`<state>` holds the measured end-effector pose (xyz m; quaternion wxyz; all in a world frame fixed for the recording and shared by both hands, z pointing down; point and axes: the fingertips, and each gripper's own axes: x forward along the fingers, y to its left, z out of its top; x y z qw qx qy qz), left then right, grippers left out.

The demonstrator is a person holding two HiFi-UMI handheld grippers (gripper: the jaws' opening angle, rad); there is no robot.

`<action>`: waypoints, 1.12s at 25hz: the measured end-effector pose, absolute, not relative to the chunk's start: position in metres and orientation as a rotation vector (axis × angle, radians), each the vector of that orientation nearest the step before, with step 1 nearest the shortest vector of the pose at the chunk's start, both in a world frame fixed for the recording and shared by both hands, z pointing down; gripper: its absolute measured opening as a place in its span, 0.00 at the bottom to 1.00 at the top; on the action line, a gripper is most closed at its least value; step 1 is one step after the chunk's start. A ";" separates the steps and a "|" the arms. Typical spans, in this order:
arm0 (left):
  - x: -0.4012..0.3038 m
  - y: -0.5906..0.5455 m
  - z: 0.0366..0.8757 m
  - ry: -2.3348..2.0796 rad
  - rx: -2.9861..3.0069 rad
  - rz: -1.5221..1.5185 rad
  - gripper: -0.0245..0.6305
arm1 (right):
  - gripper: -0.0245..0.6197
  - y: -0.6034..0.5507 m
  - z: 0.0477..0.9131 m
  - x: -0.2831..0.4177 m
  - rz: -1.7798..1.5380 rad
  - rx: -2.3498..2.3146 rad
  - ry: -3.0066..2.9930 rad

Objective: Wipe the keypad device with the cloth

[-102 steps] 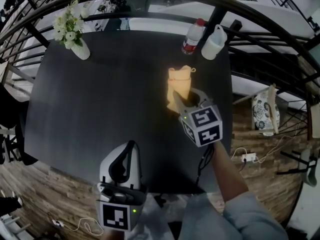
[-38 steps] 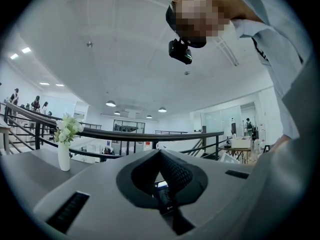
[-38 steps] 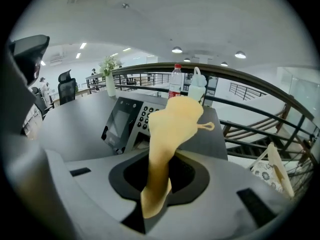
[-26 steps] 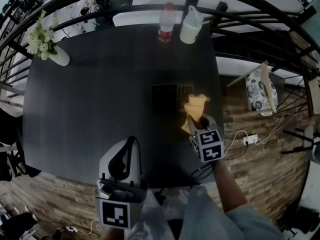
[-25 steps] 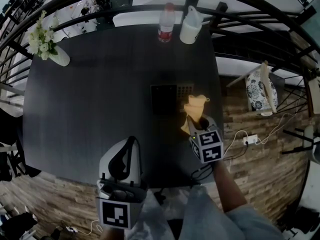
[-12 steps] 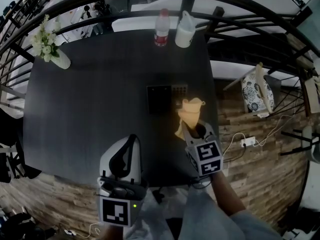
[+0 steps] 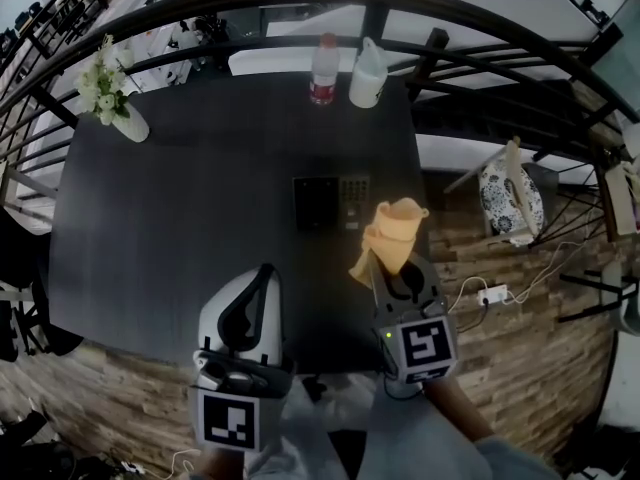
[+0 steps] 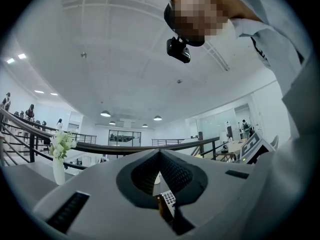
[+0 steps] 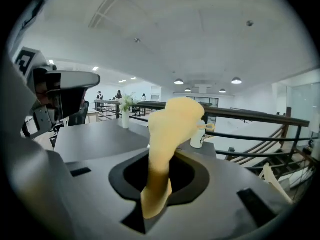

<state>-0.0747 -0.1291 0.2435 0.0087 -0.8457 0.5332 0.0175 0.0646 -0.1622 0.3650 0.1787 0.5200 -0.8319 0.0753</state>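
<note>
Our right gripper (image 7: 383,268) pinches the cloth (image 7: 393,230) upright, likely ready for wiping, beside the keypad device (image 7: 330,202) lying near the tabletop (image 7: 180,198) right edge, while our left gripper (image 7: 264,271) waits closed, empty.

Left hand-held gripper (image 7: 264,271): jaws together. Right hand-held gripper (image 7: 392,271): jaws pinching cloth (image 7: 395,230).

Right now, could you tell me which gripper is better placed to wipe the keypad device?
Right. The right gripper is shut on the cloth, close beside the keypad device. The left gripper is shut, empty and farther from it.
</note>
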 end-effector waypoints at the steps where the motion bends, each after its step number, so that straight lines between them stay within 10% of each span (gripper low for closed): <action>1: -0.074 -0.128 0.242 1.665 -2.638 0.059 0.06 | 0.15 -0.160 0.357 0.064 0.195 1.478 -2.371; 28: -0.060 -0.119 0.208 1.627 -2.549 0.079 0.06 | 0.15 -0.143 0.266 0.067 -0.023 1.557 -2.527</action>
